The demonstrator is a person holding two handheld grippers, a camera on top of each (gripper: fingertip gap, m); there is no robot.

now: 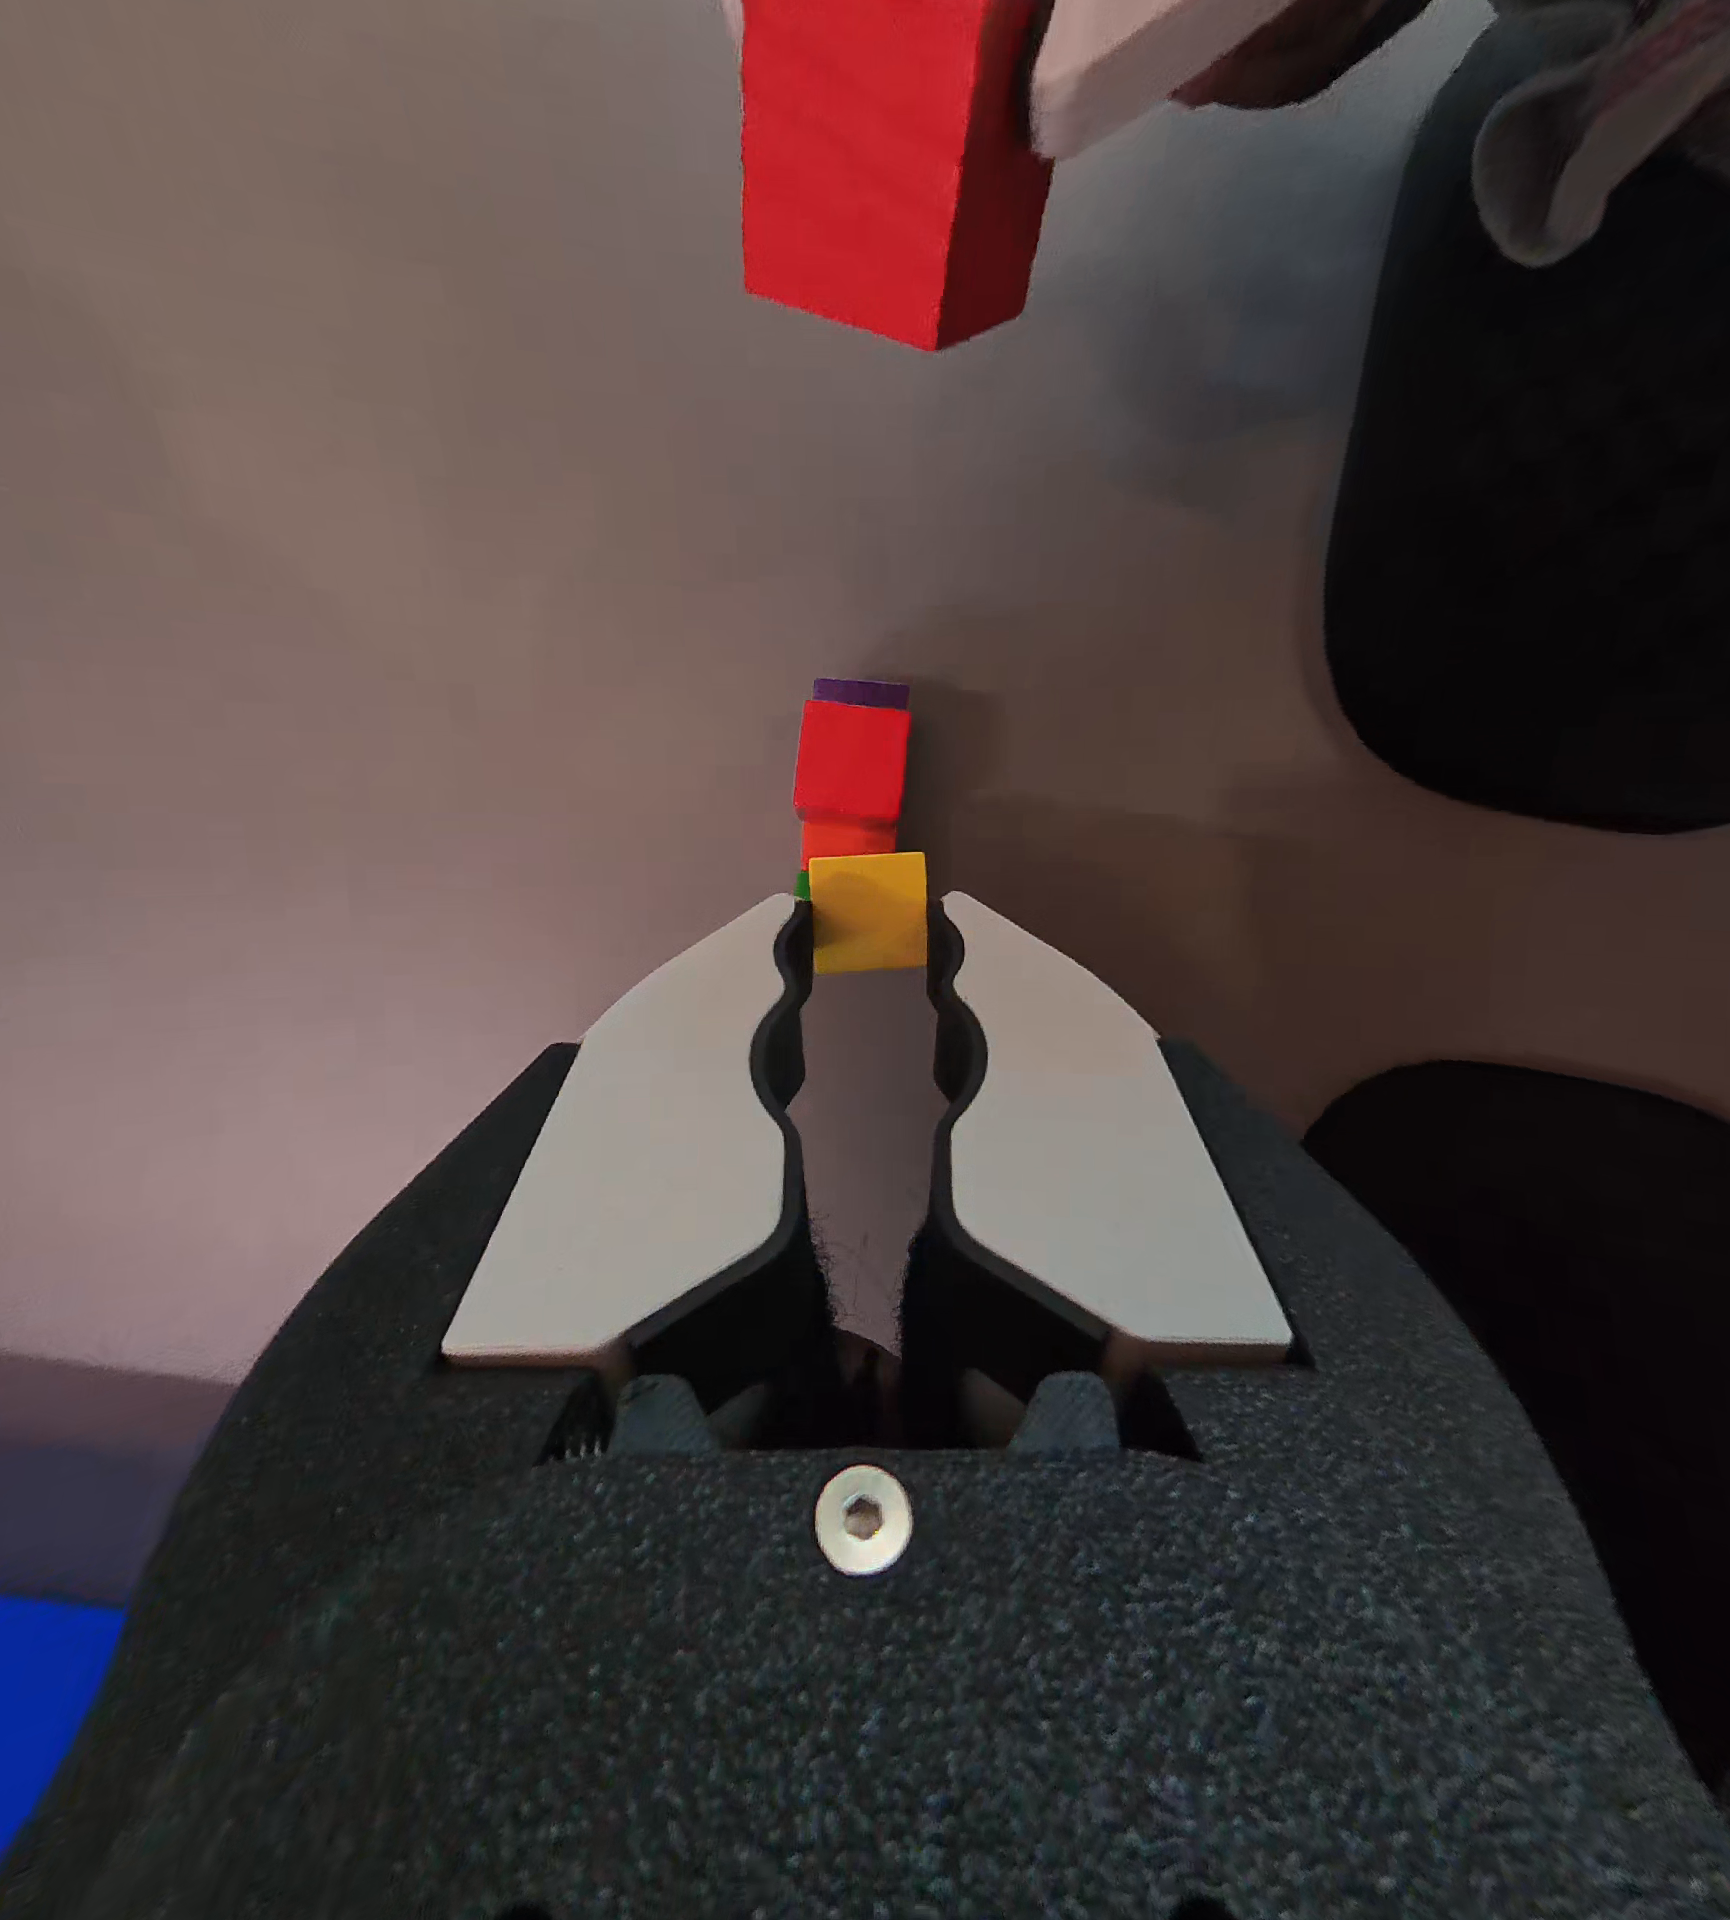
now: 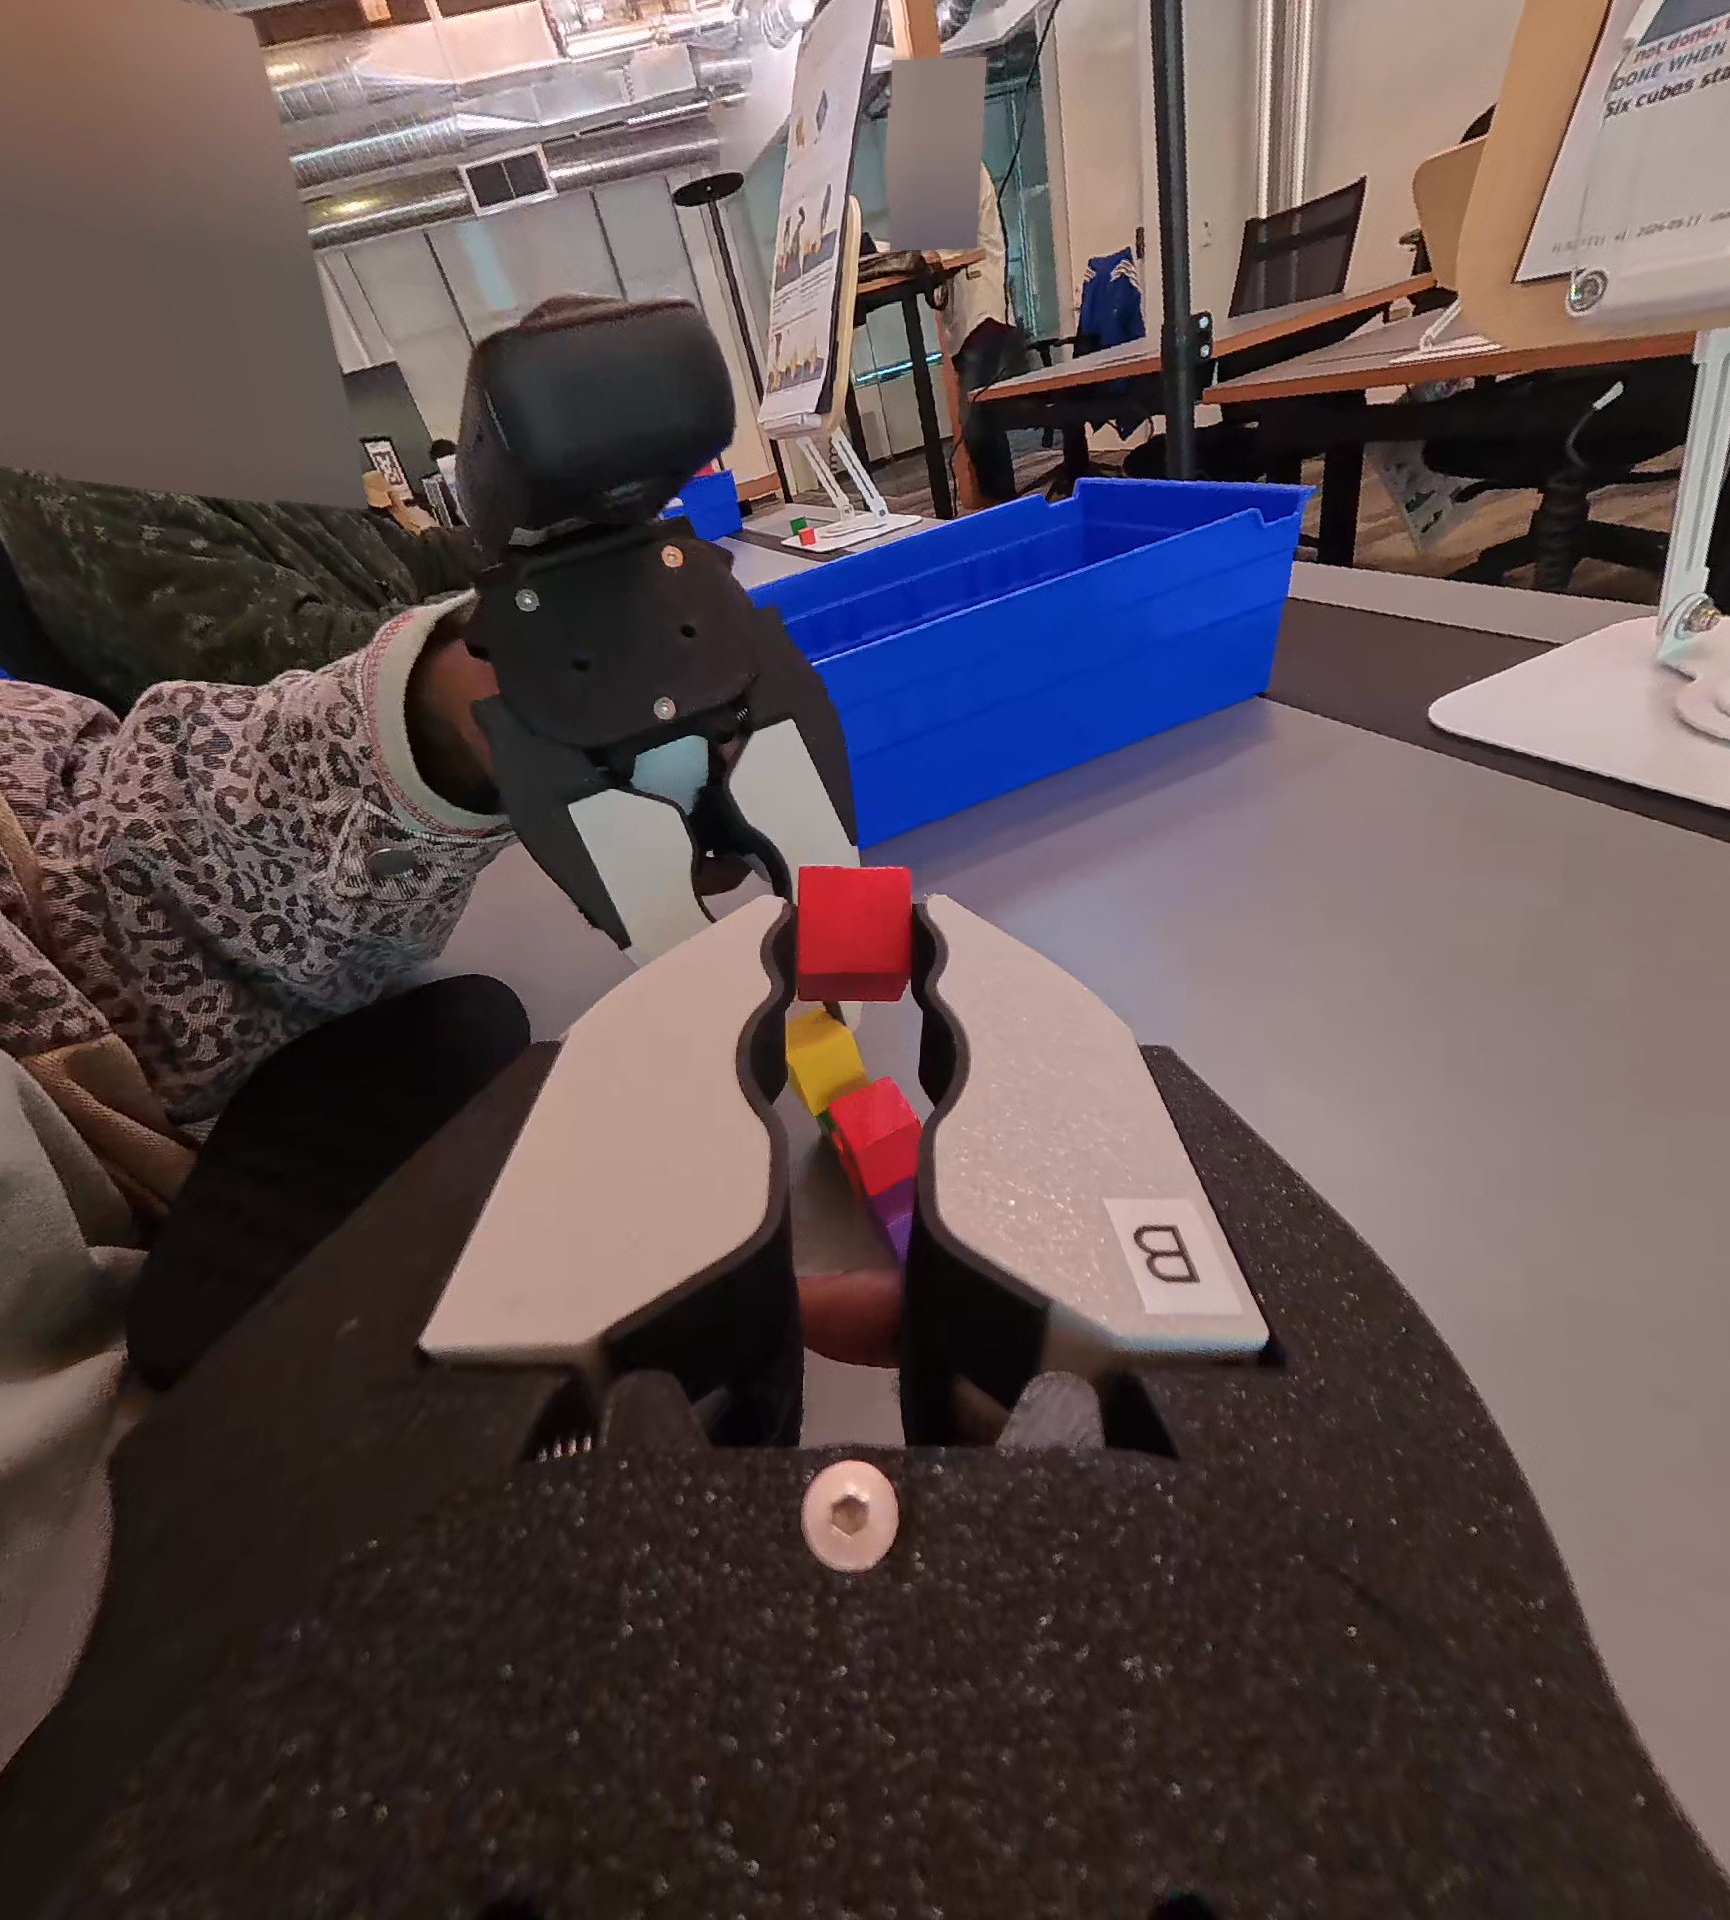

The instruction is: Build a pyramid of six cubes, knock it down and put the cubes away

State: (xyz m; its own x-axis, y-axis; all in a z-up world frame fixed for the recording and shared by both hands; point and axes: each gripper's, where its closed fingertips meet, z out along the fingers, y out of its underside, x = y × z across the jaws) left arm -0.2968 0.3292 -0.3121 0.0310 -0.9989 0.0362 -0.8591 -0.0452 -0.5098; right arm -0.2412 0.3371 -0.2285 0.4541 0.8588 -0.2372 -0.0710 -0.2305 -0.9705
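Tongs: left grips yellow cube | right grips red cube | blue bin behind (open-topped)

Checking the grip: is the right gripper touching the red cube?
Touching: the right wrist view shows the right gripper with both fingertips pressed on the red cube.

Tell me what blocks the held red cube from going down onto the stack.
Nothing visible does. The right gripper holds the red cube in open air above the cubes on the table. The left gripper closes on the yellow cube at one end of the row, beside that path.
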